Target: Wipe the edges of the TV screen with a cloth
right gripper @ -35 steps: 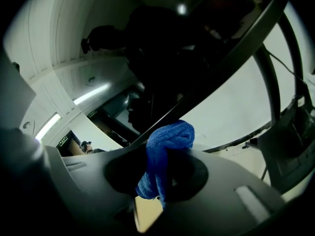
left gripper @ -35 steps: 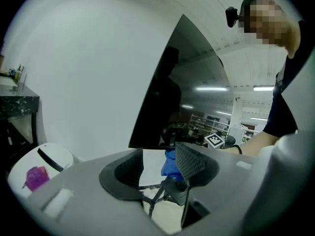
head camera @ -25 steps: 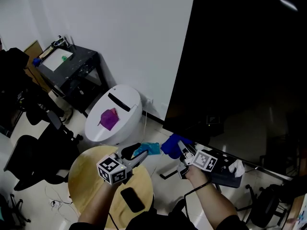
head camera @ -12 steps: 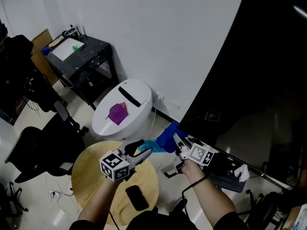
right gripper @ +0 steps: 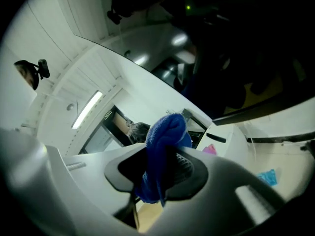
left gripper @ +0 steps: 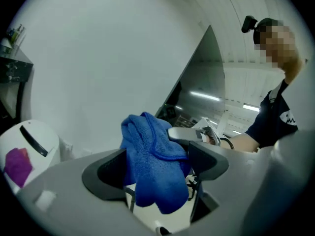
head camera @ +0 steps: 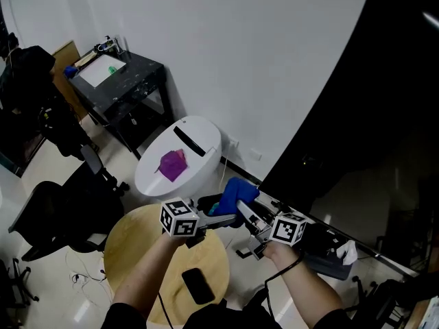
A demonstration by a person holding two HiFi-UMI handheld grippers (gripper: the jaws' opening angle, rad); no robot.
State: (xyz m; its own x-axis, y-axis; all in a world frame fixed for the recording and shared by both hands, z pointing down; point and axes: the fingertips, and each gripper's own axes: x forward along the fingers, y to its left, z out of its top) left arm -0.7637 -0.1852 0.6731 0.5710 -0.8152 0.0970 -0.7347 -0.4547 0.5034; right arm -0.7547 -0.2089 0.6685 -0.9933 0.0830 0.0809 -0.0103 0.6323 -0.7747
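Observation:
The black TV screen fills the right side of the head view, its slanted left edge against the white wall. My right gripper is shut on a bunched blue cloth, which bulges out past its pads. My left gripper has come in from the left. Its jaws are opening wide, and the blue cloth hangs between them without being pinched. A finger of the right gripper shows beside the cloth. The blue cloth hides the right gripper's fingertips.
A white oval bin with a purple thing on it stands below the wall. Behind it is a black side table. A round wooden table carries a black phone. Black chairs stand at left.
My left gripper moved right to the right gripper, and its jaws opened around the blue cloth. The right gripper lifted the cloth slightly toward the screen's lower edge.

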